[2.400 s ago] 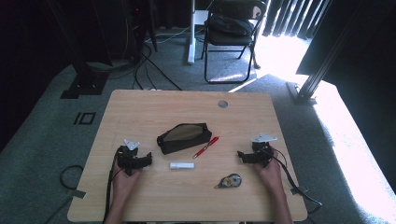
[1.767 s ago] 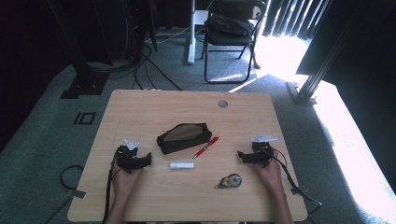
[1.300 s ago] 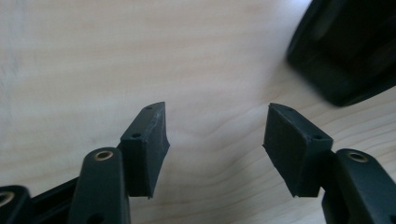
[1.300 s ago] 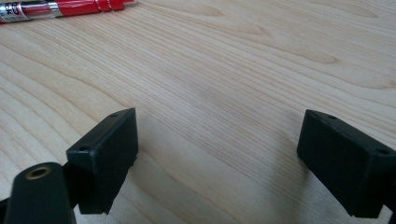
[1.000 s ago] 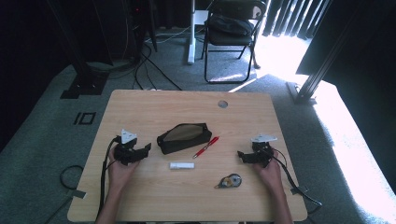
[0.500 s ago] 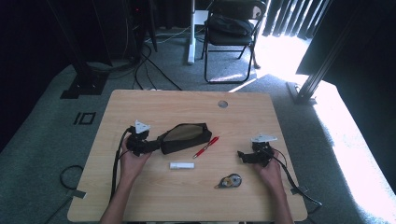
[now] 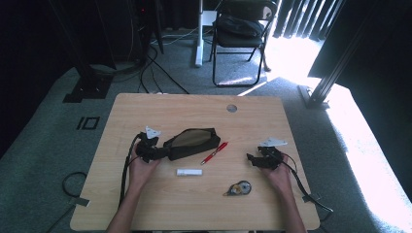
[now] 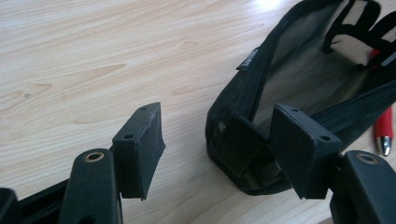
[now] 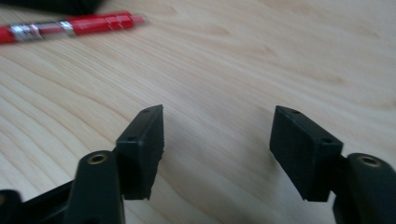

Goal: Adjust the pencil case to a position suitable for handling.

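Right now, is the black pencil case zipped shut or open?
Open. The black pencil case lies on its side with its mouth gaping, so the grey lining shows, and the zipper edge hangs loose by the left tongs.

Both forearms come in from the near edge, each hand wrapped around a gripper held low. The left gripper (image 7: 156, 151) is angled inward, toward the right hand's side, its jaws standing wide apart. The right gripper (image 7: 251, 158) points inward toward the left; its jaws have just been closing, yet a clear gap remains with nothing between them.
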